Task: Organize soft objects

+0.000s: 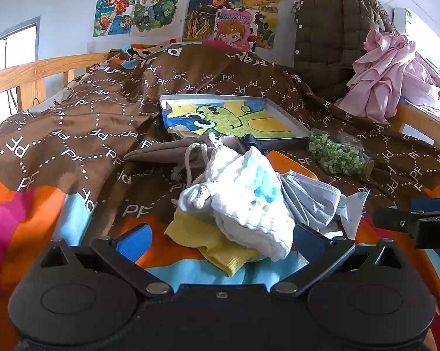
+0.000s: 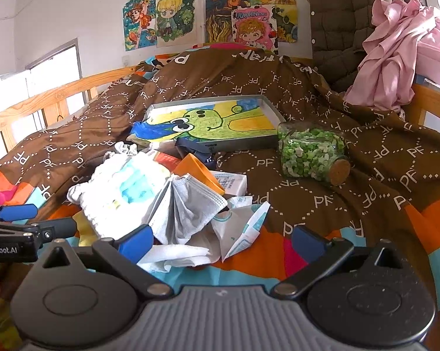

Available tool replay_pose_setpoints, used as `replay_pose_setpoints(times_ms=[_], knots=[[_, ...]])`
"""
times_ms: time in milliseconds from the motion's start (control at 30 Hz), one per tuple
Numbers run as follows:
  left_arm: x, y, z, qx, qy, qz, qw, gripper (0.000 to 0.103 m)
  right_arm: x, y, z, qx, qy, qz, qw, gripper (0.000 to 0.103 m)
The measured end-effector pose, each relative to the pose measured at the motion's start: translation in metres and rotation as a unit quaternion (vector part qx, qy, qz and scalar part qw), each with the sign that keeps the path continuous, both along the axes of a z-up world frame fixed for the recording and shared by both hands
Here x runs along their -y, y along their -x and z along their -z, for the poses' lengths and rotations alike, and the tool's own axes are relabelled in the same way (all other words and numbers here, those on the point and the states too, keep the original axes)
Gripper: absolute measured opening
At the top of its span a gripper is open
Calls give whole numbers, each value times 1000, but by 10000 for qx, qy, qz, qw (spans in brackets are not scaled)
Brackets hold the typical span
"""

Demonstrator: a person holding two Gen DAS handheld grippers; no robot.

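Our left hand-held gripper (image 1: 221, 241) hangs low over the bed with its blue fingers spread wide and nothing between them; the white quilted cloth (image 1: 249, 193) and the yellow cloth (image 1: 211, 241) under it lie in the gap, ungripped as far as we can tell. Our right hand-held gripper (image 2: 222, 241) is just as wide and just as empty, with crumpled white tissue (image 2: 179, 256) and a torn wrapper (image 2: 243, 234) before it and the grey face mask (image 2: 187, 204) just beyond.

We judge the main risk to be the tangle. The cloths, mask, papers and an orange piece (image 2: 202, 172) overlap in one heap, so closing on one may drag its neighbours along or catch only a loose fold that slips out. A drawstring (image 1: 190, 158) trails behind the white cloth and could snag. The two grippers sit close side by side and may collide if both reach for the heap.

Farther back, a corked jar of green bits (image 2: 310, 152) lies on its side on the brown blanket (image 2: 322, 96); a tug on the bedding could roll it. Behind it rests a tray holding a frog drawing (image 2: 208, 122).

The bed is soft, uneven and rumpled, framed by a wooden rail (image 2: 44, 96). Pink fabric (image 2: 395, 58) and a quilted olive jacket (image 2: 336, 29) hang at the right, and cartoon drawings (image 2: 208, 14) cover the wall.
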State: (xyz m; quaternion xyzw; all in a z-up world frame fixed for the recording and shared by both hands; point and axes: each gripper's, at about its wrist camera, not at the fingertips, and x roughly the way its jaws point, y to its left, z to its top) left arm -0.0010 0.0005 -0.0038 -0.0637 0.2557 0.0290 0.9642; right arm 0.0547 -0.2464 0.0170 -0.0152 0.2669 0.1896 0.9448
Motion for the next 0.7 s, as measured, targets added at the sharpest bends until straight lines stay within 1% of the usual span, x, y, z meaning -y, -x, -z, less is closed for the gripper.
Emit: replay_pose_setpoints(times_ms=[700], knots=[[0,0,0,-4,-2,5,10000,102,-1,0,1,-1,2,19,10000,103]])
